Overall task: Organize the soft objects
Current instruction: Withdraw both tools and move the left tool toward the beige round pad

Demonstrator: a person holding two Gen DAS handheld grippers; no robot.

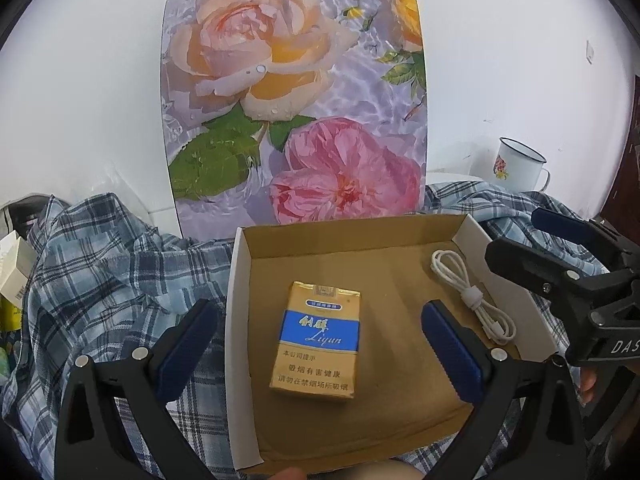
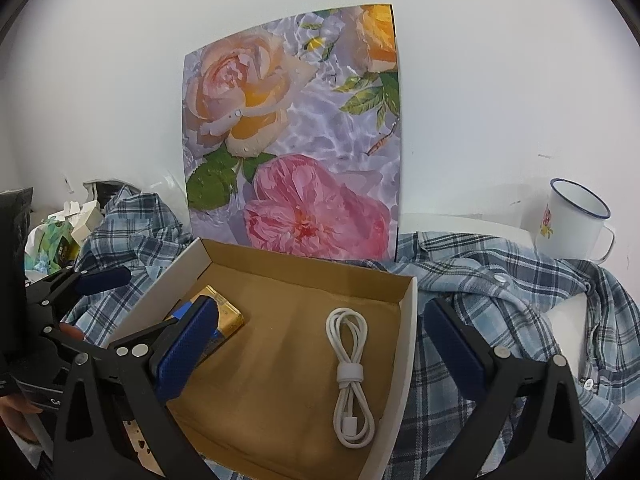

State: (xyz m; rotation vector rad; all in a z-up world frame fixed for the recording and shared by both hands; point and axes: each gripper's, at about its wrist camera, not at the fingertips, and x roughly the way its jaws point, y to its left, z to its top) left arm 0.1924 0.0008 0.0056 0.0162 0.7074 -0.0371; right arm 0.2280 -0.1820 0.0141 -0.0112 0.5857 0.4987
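Both claws, my left claw (image 1: 320, 344) and right claw (image 2: 320, 344), gape wide, empty. Risk: snagging the cardboard box (image 1: 236, 300) wall at 9 o'clock tips the cigarette pack (image 1: 316, 336).

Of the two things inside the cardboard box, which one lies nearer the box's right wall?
The coiled white cable, beside the right wall; the cigarette pack lies further left.

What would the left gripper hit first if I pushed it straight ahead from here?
Probably the cigarette pack lying in the cardboard box; it sits between the open left gripper fingers, though depth is uncertain.
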